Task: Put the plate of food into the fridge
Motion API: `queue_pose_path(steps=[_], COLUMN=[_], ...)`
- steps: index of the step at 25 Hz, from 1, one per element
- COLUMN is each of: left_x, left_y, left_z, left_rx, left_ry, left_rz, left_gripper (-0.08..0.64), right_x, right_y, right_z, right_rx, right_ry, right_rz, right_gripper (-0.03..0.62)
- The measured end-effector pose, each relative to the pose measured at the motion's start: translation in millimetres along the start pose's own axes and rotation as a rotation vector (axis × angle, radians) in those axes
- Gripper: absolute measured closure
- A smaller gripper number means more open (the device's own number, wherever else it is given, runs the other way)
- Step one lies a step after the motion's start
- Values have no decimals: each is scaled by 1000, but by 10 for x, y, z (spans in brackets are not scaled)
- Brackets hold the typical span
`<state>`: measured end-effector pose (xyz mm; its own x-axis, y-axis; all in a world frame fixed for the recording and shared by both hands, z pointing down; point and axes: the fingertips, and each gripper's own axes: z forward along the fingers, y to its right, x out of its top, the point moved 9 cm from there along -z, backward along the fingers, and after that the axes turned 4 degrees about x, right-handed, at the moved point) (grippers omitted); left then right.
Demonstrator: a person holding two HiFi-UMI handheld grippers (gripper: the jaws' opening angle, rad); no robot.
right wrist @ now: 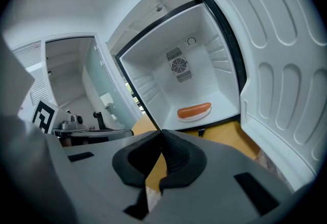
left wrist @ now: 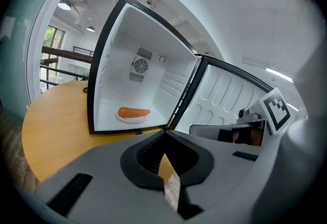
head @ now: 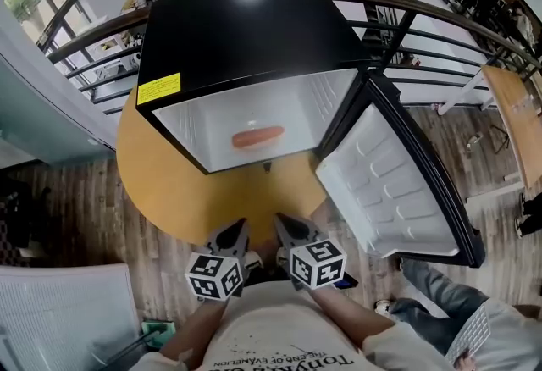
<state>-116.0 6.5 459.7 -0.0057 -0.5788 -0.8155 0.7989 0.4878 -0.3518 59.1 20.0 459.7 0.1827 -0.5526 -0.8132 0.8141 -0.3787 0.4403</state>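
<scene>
The plate (right wrist: 196, 117) with a sausage (right wrist: 194, 111) sits on the floor of the fridge (head: 246, 30), whose door (head: 398, 183) is open. The left gripper (head: 241, 225) and right gripper (head: 280, 220) hover at the bench's (head: 161, 183) near edge, fingers pressed together, empty.

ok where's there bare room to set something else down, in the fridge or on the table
Inside the fridge, the floor is bare on both sides of the plate with the sausage. The table is bare in front of the fridge and along its left. The open door crowds the right side.
</scene>
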Motion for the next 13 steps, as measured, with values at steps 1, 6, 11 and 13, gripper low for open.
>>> queue_pose_path(steps=[1, 6, 11, 13], left_x=[-4, 5, 13, 14], left_y=[3, 3, -17, -22], left_z=[3, 20, 3, -6], left_rx=[-1, -2, 1, 2], left_ry=[0, 2, 3, 3], left_rz=[0, 0, 0, 2], left_gripper=[537, 537, 537, 537], right_x=[0, 8, 5, 2], right_y=[4, 14, 5, -1], right_z=[-4, -8, 4, 6], right_rx=[-1, -3, -2, -4], right_ry=[1, 2, 2, 2], right_rz=[0, -3, -1, 1], right_gripper=[566, 566, 566, 566])
